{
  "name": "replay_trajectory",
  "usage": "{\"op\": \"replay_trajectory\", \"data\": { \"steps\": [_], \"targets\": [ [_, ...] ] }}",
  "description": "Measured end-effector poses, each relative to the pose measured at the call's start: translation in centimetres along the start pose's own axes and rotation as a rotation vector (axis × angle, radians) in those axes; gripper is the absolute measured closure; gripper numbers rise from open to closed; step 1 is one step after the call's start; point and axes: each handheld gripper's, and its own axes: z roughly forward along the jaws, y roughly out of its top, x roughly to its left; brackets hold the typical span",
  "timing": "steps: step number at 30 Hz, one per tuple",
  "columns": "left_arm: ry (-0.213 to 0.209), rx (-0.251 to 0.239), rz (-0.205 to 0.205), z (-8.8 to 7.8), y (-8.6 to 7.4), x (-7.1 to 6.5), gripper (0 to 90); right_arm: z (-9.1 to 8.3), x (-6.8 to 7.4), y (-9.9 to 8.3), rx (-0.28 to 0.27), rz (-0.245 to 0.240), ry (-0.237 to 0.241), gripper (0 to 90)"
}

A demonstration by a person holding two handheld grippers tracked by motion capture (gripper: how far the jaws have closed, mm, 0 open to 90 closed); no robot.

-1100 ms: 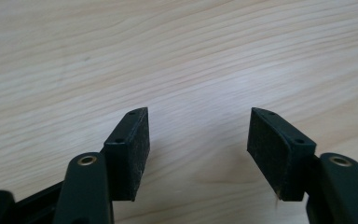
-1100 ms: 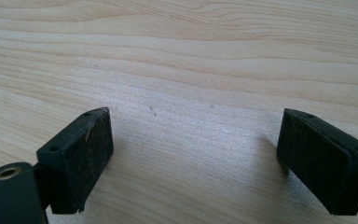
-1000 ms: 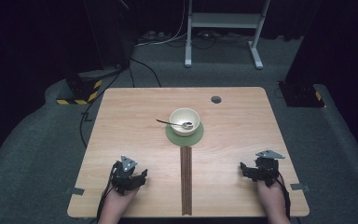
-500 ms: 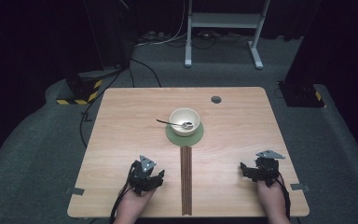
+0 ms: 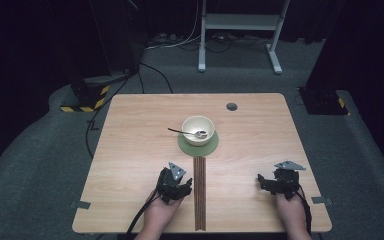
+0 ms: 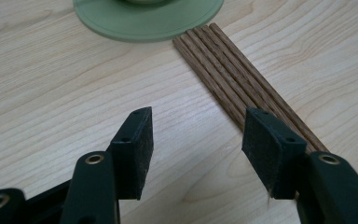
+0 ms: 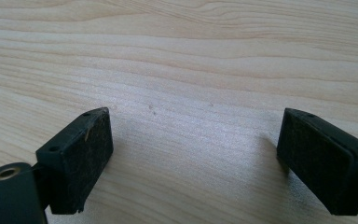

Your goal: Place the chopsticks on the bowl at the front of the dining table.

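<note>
Tongs of left hand (image 5: 176,186) slid rightward across surface (image 5: 130,150), now just beside chopsticks (image 5: 199,192); jaws open, closing slightly, nothing between them yet. In left gripper view, right pad (image 6: 270,149) sits over near edge of chopstick bundle (image 6: 242,79). Likely lining up a pick. Chopsticks lie flat below green coaster (image 5: 198,144) carrying bowl (image 5: 198,130), spoon (image 5: 186,132) inside. Right tongs (image 5: 279,184) open, empty, unmoved, well apart.

A light wooden table (image 5: 130,150) carries a green mat (image 5: 198,145) near its middle. A row of brown chopsticks (image 5: 199,192) runs from the mat to the near edge. A dark round grommet (image 5: 232,106) sits beyond the mat.
</note>
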Motion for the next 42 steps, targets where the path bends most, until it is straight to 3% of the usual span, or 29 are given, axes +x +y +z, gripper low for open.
{"op": "replay_trajectory", "data": {
  "steps": [6,7,8,17,18,33,34,38,39,41,42],
  "targets": [
    [-0.01,0.017,0.005,0.8,-0.1,-0.6,43.8,0.0,0.0,0.0,0.0,0.0,0.0,10.2],
    [-0.009,0.001,-0.021,1.1,-0.2,-1.0,45.4,0.0,0.0,0.0,0.0,0.0,0.0,10.2],
    [-0.015,0.017,0.004,1.3,-0.3,-1.2,47.8,0.0,0.0,0.0,0.0,0.0,0.0,10.2],
    [-0.01,0.019,0.001,2.1,-0.8,-2.0,59.5,0.0,0.0,0.0,0.0,0.002,0.0,10.3],
    [-0.006,0.039,0.019,2.0,-0.8,-1.9,60.0,0.0,0.0,0.0,-0.002,-0.003,-0.002,10.3],
    [0.005,0.028,0.019,2.3,-1.2,-2.1,63.9,-0.1,0.0,0.0,0.013,-0.002,0.008,10.3],
    [0.007,0.04,0.035,2.2,-1.2,-2.0,64.2,-0.1,0.0,0.0,0.008,-0.006,0.005,10.4],
    [0.012,0.046,0.035,2.2,-1.3,-1.7,64.8,-0.1,-0.1,0.0,0.01,-0.011,0.006,10.4],
    [0.016,0.04,0.015,2.2,-1.3,-1.7,65.2,-0.1,0.0,0.0,0.012,-0.005,0.008,10.4],
    [0.016,0.052,0.03,2.1,-1.3,-1.5,65.8,-0.1,0.0,0.0,0.012,-0.004,0.008,10.4],
    [0.015,0.037,-0.009,2.0,-1.4,-1.4,66.4,-0.1,-0.1,0.0,0.01,-0.009,0.007,10.4]
  ]
}}
